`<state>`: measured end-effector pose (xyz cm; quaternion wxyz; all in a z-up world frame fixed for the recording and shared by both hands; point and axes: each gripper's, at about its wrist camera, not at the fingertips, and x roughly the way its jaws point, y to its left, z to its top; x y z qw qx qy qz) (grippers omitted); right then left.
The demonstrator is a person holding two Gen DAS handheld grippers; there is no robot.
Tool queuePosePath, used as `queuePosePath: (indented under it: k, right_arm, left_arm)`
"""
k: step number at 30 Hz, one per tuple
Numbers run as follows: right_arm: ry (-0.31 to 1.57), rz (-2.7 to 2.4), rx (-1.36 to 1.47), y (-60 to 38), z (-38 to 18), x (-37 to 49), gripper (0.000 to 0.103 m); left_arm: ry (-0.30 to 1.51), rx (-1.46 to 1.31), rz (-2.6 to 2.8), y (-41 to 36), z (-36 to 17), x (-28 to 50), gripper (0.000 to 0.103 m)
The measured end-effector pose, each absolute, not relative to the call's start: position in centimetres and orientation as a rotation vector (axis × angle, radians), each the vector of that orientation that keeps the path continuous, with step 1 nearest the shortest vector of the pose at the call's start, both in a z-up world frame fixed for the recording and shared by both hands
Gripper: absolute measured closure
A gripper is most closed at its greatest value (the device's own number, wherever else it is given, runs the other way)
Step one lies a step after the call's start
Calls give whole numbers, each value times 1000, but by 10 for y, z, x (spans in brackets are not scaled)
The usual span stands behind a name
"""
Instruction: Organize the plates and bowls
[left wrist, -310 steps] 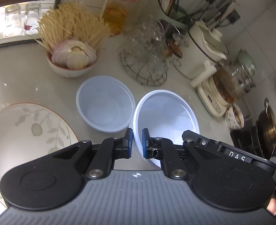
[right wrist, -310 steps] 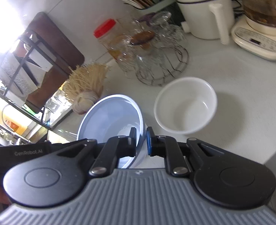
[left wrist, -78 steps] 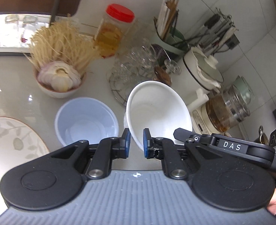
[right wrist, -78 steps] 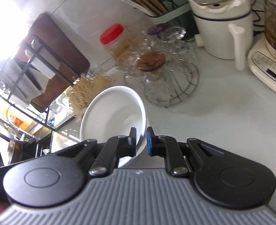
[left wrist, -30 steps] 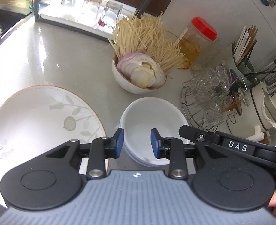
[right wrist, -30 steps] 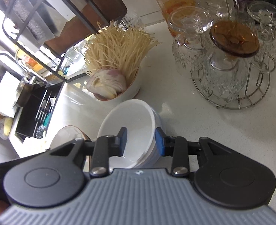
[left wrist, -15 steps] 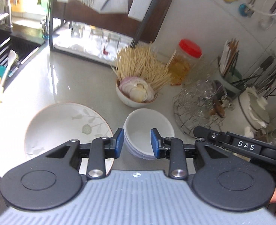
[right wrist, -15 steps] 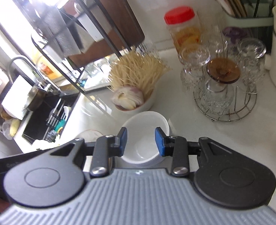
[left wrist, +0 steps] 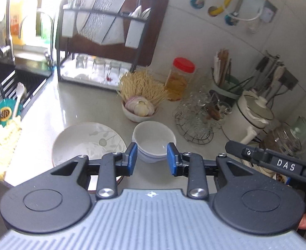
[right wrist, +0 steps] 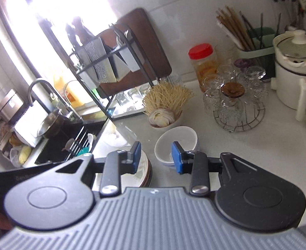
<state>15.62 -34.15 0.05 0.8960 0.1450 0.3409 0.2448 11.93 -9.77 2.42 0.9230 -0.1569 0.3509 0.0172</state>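
Observation:
A stack of white bowls (left wrist: 154, 140) stands on the pale counter, with a white plate with a leaf pattern (left wrist: 84, 142) to its left. My left gripper (left wrist: 151, 159) is open and empty, held above and in front of the bowls. In the right wrist view the bowl stack (right wrist: 175, 143) and the edge of stacked plates (right wrist: 145, 166) show beyond my right gripper (right wrist: 156, 156), which is open and empty, well above the counter.
A bowl of noodles and onion (left wrist: 140, 106) stands behind the bowls. A wire rack of glasses (left wrist: 196, 118), a red-lidded jar (left wrist: 181, 79), a white pot (left wrist: 253, 116) and a utensil holder stand to the right. A dish rack (left wrist: 103, 41) and the sink (right wrist: 69, 139) are on the left.
Both grippers have let go of the bowls, opened, and pulled back and up from the stack. The bowls now sit nested beside the plate.

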Motion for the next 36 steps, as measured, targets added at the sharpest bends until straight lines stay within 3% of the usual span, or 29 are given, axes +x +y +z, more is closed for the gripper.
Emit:
queuePosePath:
  k: [17, 36]
  right_arm:
    - [654, 473, 272, -346, 17, 48, 66]
    - [653, 443, 205, -354, 0, 0, 66]
  left_arm:
    - [668, -275, 2, -100, 40, 17, 67]
    - [722, -221, 23, -112, 17, -29, 62]
